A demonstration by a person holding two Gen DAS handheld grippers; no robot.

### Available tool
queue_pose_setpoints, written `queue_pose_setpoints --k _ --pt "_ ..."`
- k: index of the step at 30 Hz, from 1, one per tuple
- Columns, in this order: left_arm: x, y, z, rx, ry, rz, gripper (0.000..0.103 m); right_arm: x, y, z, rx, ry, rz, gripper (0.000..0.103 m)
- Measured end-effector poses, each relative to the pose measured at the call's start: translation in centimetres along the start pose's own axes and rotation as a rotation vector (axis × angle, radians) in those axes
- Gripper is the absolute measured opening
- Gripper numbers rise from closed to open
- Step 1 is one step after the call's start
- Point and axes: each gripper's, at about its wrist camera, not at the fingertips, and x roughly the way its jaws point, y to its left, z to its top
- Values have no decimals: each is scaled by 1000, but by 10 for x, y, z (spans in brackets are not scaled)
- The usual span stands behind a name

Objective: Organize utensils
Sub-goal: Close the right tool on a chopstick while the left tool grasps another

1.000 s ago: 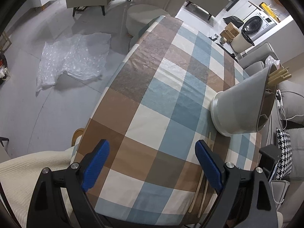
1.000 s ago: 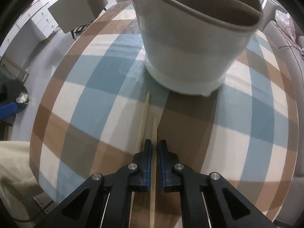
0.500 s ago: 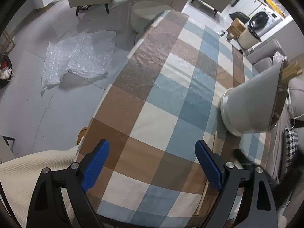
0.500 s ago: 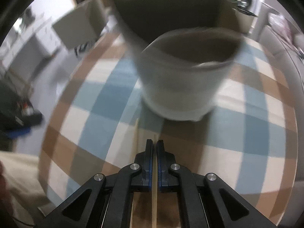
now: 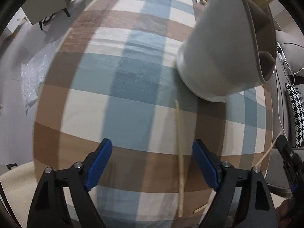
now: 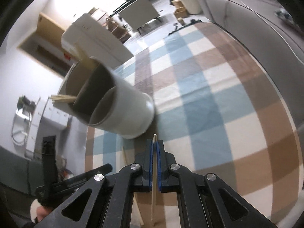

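Note:
A white utensil holder (image 5: 224,49) with divided compartments stands on the checked tablecloth (image 5: 133,79); it shows in the right wrist view (image 6: 121,106) with several wooden chopsticks (image 6: 62,99) in its far compartment. My right gripper (image 6: 154,144) is shut on a single wooden chopstick (image 6: 154,180) and holds it lifted above the table, just in front of the holder. It appears at the right edge of the left wrist view (image 5: 281,144). My left gripper (image 5: 152,161) is open and empty above the table's near end. One chopstick (image 5: 180,148) lies on the cloth between its fingers.
A short wooden stick end (image 5: 201,208) lies near the table's front edge. A sofa with a houndstooth cushion (image 5: 298,117) is to the right. Bubble wrap (image 5: 32,76) lies on the floor to the left, a chair (image 5: 47,5) beyond it.
My right gripper has lifted one chopstick off the cloth and swung to the holder's right side. My left gripper has moved right, over the chopstick still lying on the cloth.

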Motion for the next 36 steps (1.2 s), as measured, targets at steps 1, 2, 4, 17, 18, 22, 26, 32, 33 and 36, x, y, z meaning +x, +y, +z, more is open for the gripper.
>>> queue_pose_setpoints --k 1,2,4,17,18,22,26,32,33,36 --pt "1 -2 1 -7 4 -6 81 -5 -7 3 12 -4 7 3" --pt "3 -4 2 -13 3 -13 81 -7 -11 6 22 -12 16 3" --pt "5 -9 4 -4 1 -8 81 -13 -15 7 29 -28 28 3" --pt "20 -25 1 43 -44 130 47 -29 -28 10 50 -83 57 3" --pt "20 -28 2 57 -58 150 44 -30 -28 10 49 -86 59 3" --pt "19 -31 2 76 -75 161 3 -31 -28 11 52 -91 63 3" --pt "18 -30 -3 82 -85 132 2 -32 -24 11 27 -93 55 3" --pt "-22 -31 -9 57 -198 38 1 -37 -8 10 -45 -108 52 3" --pt "-36 -30 -12 58 -232 15 1 -38 -3 9 -66 -115 47 3" --pt "-62 -30 -24 65 -299 -31 1 -40 11 5 -124 -124 46 3"
